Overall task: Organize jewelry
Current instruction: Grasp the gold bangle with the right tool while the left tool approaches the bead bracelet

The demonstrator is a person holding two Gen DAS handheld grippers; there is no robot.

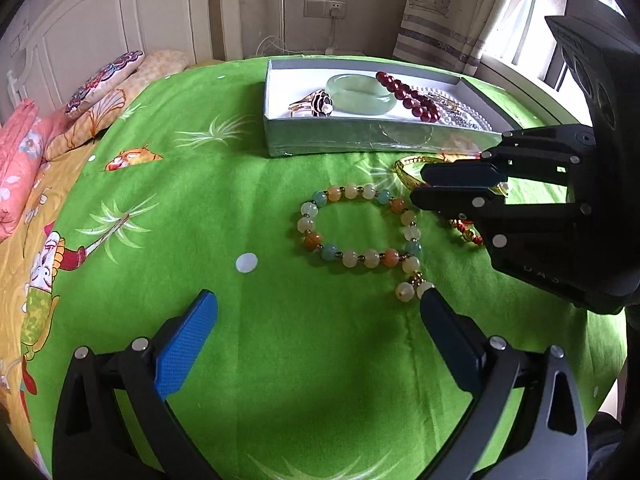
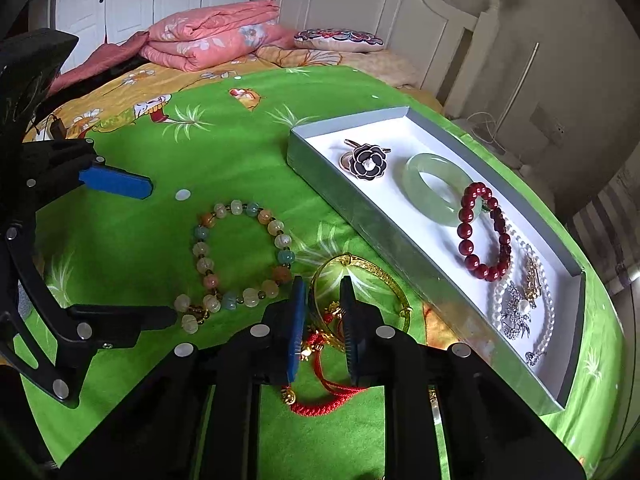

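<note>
Right gripper (image 2: 323, 300) jaws nearly closed, seemingly pinching gold bangle (image 2: 394, 286); left gripper (image 1: 318, 312) jaws wide apart, empty

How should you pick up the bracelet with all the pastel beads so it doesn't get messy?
Grip the pastel bead bracelet across its far arc of beads, coming straight down from above. It lies flat on the green sheet as an open loop, so one finger can drop inside the ring. Avoid the near side, where the tassel beads dangle.
</note>
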